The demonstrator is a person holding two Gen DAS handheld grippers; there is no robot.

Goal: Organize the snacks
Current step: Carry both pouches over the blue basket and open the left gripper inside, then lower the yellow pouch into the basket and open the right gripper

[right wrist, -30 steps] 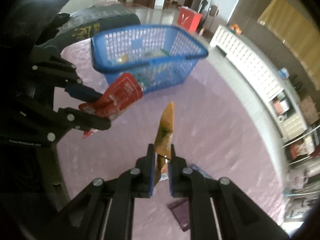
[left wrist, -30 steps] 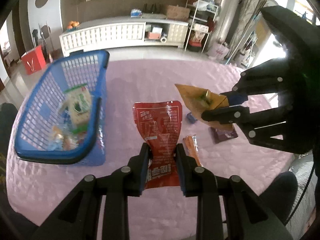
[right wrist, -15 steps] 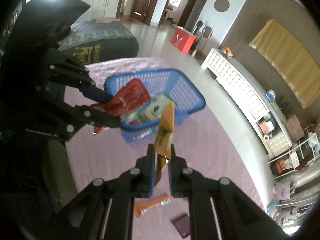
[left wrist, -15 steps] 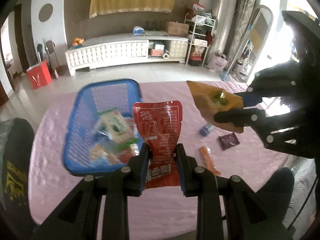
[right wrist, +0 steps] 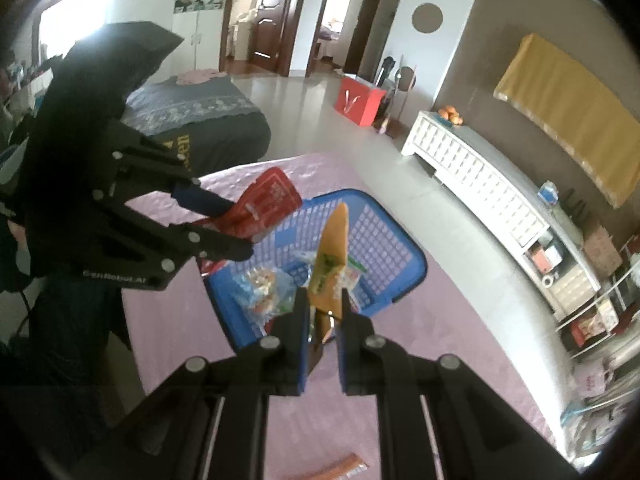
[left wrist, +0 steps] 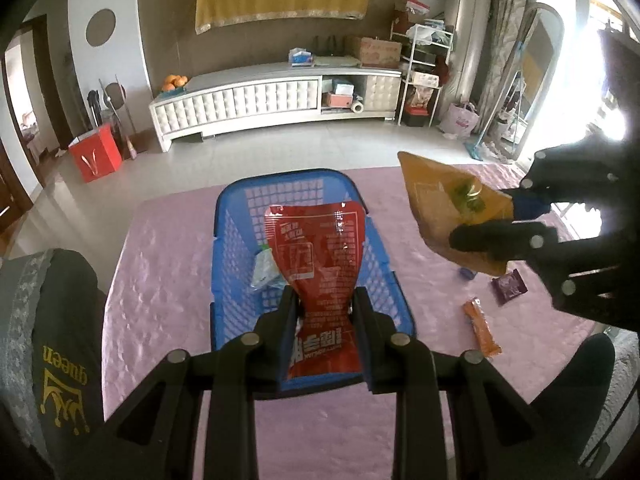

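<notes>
My left gripper (left wrist: 324, 304) is shut on a red snack pouch (left wrist: 316, 248) and holds it above the blue basket (left wrist: 232, 248) on the pink table. It also shows in the right wrist view (right wrist: 224, 224) with the red pouch (right wrist: 268, 204). My right gripper (right wrist: 323, 312) is shut on an orange-brown snack pouch (right wrist: 330, 264), held above the basket's (right wrist: 400, 256) near side. In the left wrist view the right gripper (left wrist: 500, 220) holds this pouch (left wrist: 440, 208) to the right of the basket. Several snack packets (right wrist: 260, 284) lie inside the basket.
On the pink tablecloth (left wrist: 160, 280), right of the basket, lie an orange stick packet (left wrist: 482, 328), a purple packet (left wrist: 509, 286) and a small blue item (left wrist: 466, 274). A grey chair back (left wrist: 48, 340) stands at the table's left. A white cabinet (left wrist: 272, 96) lines the far wall.
Both grippers have risen and moved left over the basket, each still holding its pouch. The basket now lies directly under the red pouch instead of to its left.
</notes>
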